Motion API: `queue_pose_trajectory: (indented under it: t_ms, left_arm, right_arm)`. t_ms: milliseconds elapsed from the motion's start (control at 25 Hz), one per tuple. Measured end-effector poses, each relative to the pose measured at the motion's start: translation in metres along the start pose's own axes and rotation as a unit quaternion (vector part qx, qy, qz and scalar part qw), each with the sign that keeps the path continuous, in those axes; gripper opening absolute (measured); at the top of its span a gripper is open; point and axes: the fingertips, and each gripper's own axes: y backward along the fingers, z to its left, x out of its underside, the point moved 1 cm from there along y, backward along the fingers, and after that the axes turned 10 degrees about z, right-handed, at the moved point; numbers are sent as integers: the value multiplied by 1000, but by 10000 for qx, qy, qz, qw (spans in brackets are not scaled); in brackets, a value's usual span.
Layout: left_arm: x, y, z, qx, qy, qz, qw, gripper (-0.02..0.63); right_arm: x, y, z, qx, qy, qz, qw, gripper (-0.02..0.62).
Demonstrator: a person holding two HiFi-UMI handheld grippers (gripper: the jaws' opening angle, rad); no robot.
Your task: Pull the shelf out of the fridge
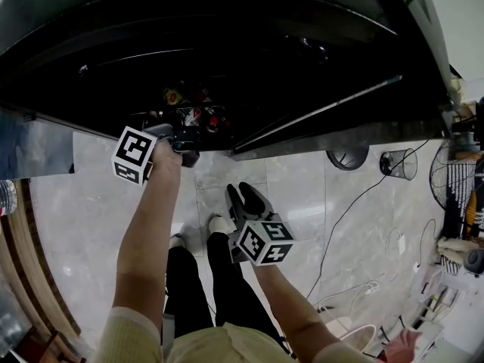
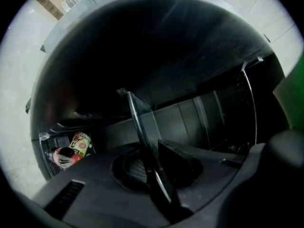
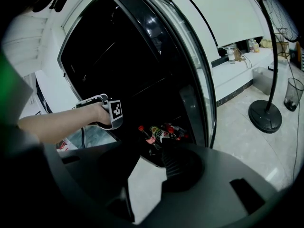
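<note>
The open black fridge (image 1: 227,59) fills the top of the head view, its inside very dark. My left gripper (image 1: 181,144) reaches level into its lower part. In the left gripper view a thin glass shelf (image 2: 137,122) runs edge-on between the jaws, and my left gripper (image 2: 154,170) is shut on its front edge. My right gripper (image 1: 246,197) hangs away from the fridge over the floor, open and holding nothing. In the right gripper view only floor shows between the jaws of the right gripper (image 3: 145,175), and the left gripper (image 3: 102,110) is seen at the fridge's opening.
Bottles and cans (image 3: 159,131) stand low in the fridge, also seen as bottles (image 2: 71,151) left of the shelf. The fridge door (image 3: 190,80) stands open to the right. A fan base (image 1: 348,157), a wire bin (image 1: 398,163) and cables lie on the marble floor.
</note>
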Motion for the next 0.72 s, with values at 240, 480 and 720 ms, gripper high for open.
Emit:
queue_pose_trajectory:
  t_ms: [240,480,720]
  left_arm:
    - [3,12,-1,122,50,68,9999,49]
    - [7,24,1,180,147,114,9997,46]
    - [10,32,3,206,265,191,9993,43]
  right_arm:
    - [-4,0,8,-63,43,-71,9999,149]
    - [-5,1,12,-99,49,-107,9999,149]
    - [-8,3,17,-196,5,-201,9996,149]
